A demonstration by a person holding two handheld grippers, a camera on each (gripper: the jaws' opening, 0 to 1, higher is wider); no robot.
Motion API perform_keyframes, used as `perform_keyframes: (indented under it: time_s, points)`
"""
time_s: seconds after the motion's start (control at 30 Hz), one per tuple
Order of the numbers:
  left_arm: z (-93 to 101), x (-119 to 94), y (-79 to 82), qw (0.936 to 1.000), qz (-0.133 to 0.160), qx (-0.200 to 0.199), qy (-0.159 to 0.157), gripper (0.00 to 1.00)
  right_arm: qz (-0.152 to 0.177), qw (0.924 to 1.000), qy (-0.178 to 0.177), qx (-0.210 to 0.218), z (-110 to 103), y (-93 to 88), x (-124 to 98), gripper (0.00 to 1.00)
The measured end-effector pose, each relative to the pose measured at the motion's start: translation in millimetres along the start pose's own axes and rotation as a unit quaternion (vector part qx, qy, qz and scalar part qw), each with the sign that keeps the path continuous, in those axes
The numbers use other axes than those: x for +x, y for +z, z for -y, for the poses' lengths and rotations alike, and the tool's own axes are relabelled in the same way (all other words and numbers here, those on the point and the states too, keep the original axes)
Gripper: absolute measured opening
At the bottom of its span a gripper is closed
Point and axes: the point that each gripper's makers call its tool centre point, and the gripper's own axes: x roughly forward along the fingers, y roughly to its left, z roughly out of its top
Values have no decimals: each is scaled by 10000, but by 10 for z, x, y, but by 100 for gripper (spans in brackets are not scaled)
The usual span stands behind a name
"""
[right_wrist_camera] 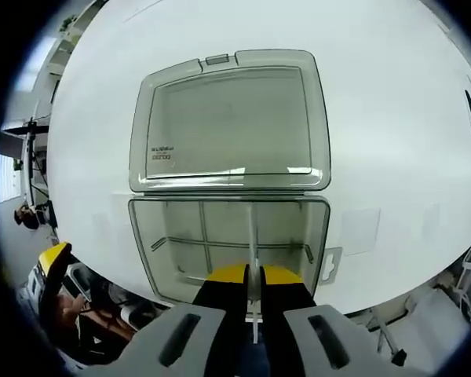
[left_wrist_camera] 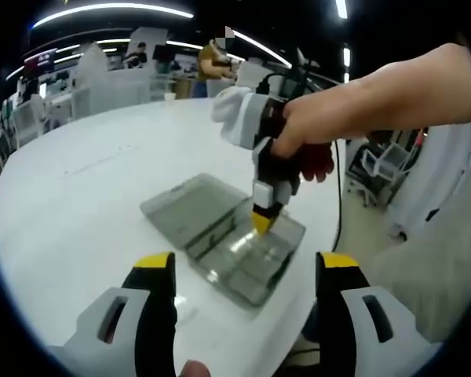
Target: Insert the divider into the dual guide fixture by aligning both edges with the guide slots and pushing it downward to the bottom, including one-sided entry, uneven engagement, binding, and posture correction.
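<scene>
Right gripper view: the right gripper (right_wrist_camera: 253, 276) is pinching the clear divider (right_wrist_camera: 253, 243) over the open case (right_wrist_camera: 228, 243). Its lid (right_wrist_camera: 229, 122) is lying flat on the white table (right_wrist_camera: 377, 118). The left gripper (left_wrist_camera: 247, 267) is hovering, jaws spread wide.

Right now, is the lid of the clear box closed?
No, the lid lies flat open on the table behind the box.

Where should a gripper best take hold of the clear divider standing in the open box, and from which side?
Grip the divider by its free upper edge, from straight above. It is a thin clear sheet standing on edge in the box's lower tray, so probably only that edge is free. The right gripper already pinches it so, with jaws flat on both faces.
</scene>
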Motion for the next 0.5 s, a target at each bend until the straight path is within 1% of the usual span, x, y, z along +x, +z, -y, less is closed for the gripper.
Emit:
perform_keyframes:
  time_s: [0.37, 0.5]
  points:
    - [8, 23, 11, 10000, 6, 10, -26, 70, 65, 9999, -86, -21, -7, -30, -9, 0]
    - [16, 26, 19, 10000, 10, 16, -36, 70, 122, 9999, -107, 9, -2, -1, 6, 0]
